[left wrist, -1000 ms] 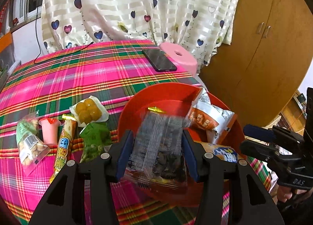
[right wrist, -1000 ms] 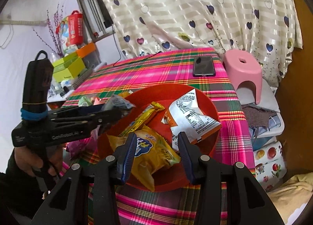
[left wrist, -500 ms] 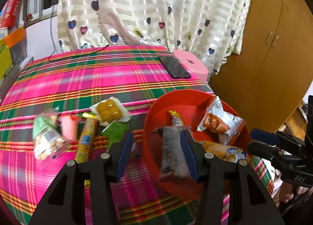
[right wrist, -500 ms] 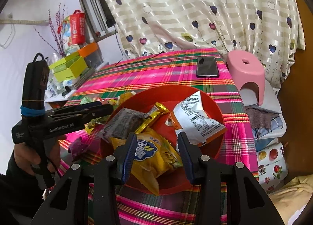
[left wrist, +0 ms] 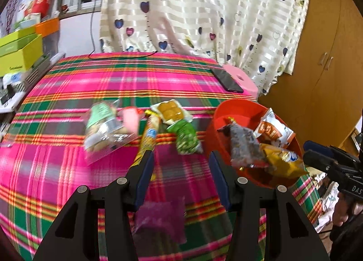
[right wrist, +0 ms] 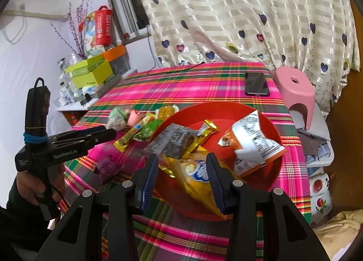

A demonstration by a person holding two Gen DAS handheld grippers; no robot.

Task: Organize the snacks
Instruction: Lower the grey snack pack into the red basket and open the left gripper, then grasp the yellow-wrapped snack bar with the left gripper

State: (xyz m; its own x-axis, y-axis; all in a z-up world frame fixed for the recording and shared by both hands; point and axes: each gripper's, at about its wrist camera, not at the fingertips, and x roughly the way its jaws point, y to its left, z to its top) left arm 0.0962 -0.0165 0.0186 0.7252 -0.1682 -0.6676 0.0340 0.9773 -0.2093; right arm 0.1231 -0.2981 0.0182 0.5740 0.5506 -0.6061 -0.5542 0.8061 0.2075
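1. Your left gripper (left wrist: 180,170) stands open over the plaid tabletop (left wrist: 95,84) with nothing between its fingers; a blurred purple packet (left wrist: 161,217) lies on the cloth just below it.
2. Your right gripper (right wrist: 181,170) is partly open and holds nothing; it hovers at the near rim of the red bowl (right wrist: 226,111), above a yellow snack bag (right wrist: 195,181).
3. Inside the bowl you can see four snacks: the yellow bag, a dark clear-wrapped packet (right wrist: 174,140), a gold-wrapped bar (right wrist: 204,131), and a white and orange chip bag (right wrist: 251,140) leaning on the far right side.
4. Left of the bowl, loose snacks sit on the tabletop: a green packet (left wrist: 186,136), a long yellow tube pack (left wrist: 147,140), a clear pack of yellow cakes (left wrist: 170,111), a pink cup (left wrist: 130,118), and a clear bag with a green label (left wrist: 102,129).
5. At the far right edge of the tabletop lies a black phone (right wrist: 256,84), well apart from the snacks.
6. Beside the tabletop stands a pink stool (right wrist: 297,93).
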